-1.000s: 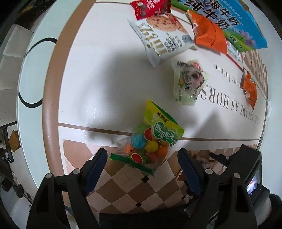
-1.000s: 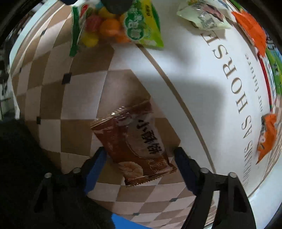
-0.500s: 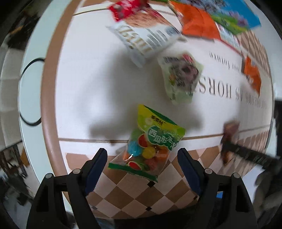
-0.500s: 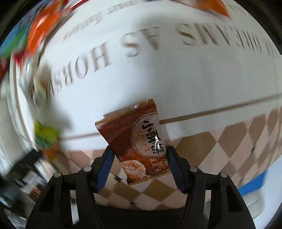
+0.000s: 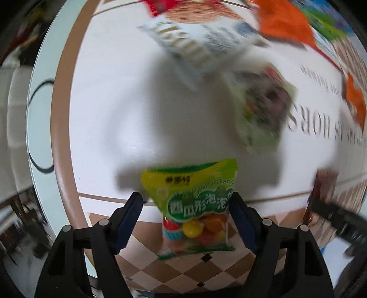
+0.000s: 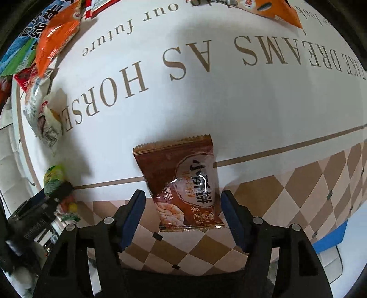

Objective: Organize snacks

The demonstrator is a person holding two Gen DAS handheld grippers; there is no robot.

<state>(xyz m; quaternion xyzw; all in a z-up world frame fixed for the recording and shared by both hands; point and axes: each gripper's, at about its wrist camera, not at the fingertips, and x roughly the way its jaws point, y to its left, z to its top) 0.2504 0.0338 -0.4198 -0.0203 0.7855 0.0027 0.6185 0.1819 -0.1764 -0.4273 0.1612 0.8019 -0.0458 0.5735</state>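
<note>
A green and yellow candy bag [image 5: 195, 204] with coloured balls lies between the fingers of my left gripper [image 5: 187, 220]. The jaws stand wide and do not press it. A brown cookie packet [image 6: 183, 185] lies between the fingers of my right gripper [image 6: 183, 215], also with gaps on both sides. Both packets rest on the tablecloth near the checkered border. The candy bag [image 6: 55, 176] and left gripper show at the left of the right wrist view. The brown packet [image 5: 321, 190] shows blurred at the right of the left wrist view.
Farther back lie a white cookie bag [image 5: 201, 45], a pale green packet [image 5: 261, 110], orange packets [image 5: 284, 25] [image 6: 275, 9] and a blue-green box [image 6: 18, 52]. The table edge [image 5: 62, 114] curves at the left. The tablecloth [image 6: 206, 91] bears large lettering.
The left gripper has moved forward over the candy bag, which now sits straight between its fingers. The right gripper's jaws stand wider apart around the brown packet than half a second ago.
</note>
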